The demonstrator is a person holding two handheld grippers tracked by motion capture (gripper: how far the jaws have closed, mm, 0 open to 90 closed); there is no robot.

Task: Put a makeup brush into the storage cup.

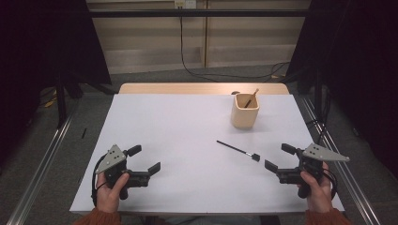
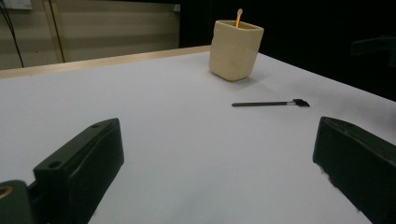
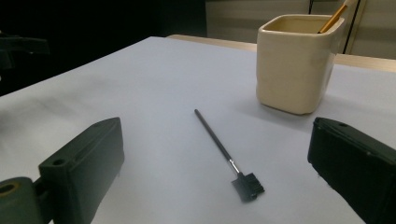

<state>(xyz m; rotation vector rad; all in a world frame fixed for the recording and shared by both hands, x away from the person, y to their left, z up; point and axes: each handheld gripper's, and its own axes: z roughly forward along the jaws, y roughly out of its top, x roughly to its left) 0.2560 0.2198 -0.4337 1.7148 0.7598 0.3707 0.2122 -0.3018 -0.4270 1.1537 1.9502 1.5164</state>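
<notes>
Near the table's right edge, the right gripper (image 1: 274, 159) is facing the brush (image 3: 228, 156), jaws wide, probably to grab it. Opposite, the left gripper (image 1: 146, 159) is waiting, jaws wide and empty, while the cup (image 1: 245, 110) is standing ready beyond.

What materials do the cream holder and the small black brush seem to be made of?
The cream holder looks like glazed ceramic or moulded plastic: thick rounded walls, smooth faint sheen. The small black brush seems to have a matte black handle, plastic or painted wood, with a shiny band, likely metal, before its dark bristle head.
</notes>
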